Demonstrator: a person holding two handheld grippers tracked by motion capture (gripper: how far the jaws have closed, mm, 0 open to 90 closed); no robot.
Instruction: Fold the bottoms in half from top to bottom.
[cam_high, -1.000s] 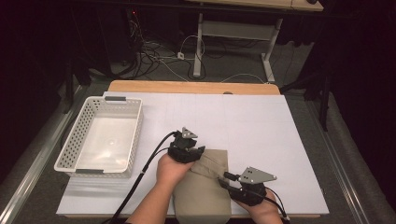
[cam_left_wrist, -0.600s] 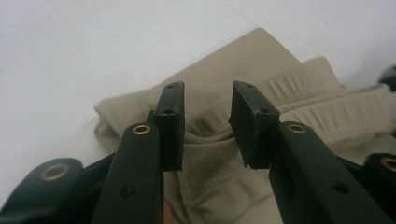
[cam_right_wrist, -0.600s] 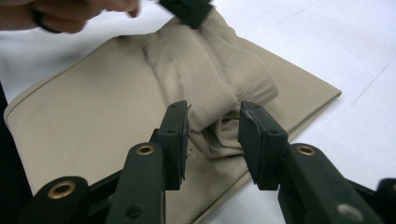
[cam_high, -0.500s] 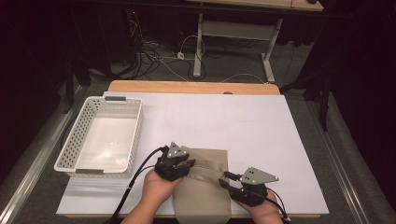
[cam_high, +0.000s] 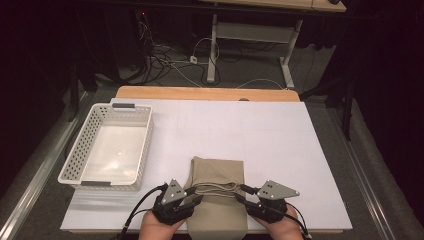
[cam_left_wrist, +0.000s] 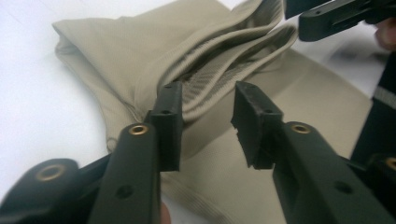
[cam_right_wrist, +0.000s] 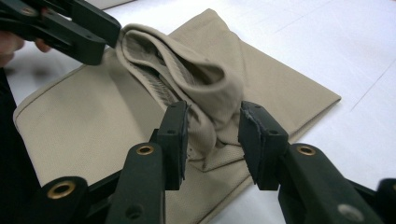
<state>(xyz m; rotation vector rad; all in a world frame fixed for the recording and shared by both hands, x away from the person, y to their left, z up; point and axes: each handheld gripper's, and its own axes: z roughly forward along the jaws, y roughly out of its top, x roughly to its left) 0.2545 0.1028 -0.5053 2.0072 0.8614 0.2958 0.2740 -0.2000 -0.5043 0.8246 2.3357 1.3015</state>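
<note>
cloth (cam_high: 218, 200): beige, folded, near table edge between my 2 grippers; far half lies flat, ribbed fold bunched up across the mid
L gripper (cam_left_wrist: 205, 114): jaws just opened a bit, part spread — ribbed hem edge at one pad, no pinch yet; lining up w/ the fold
R gripper (cam_right_wrist: 212, 135): part spread, fold hump sits between the pads — can't tell if it's pressed
basket (cam_high: 80, 150): white, 1, off to the left
count: 1 cloth, 2 grippers, 1 table (cam_high: 300, 135)

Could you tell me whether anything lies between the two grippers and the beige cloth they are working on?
Nothing visible does. The left gripper and right gripper each straddle a bunched fold of the beige cloth, one at each end, with only bare white table around it.
</note>
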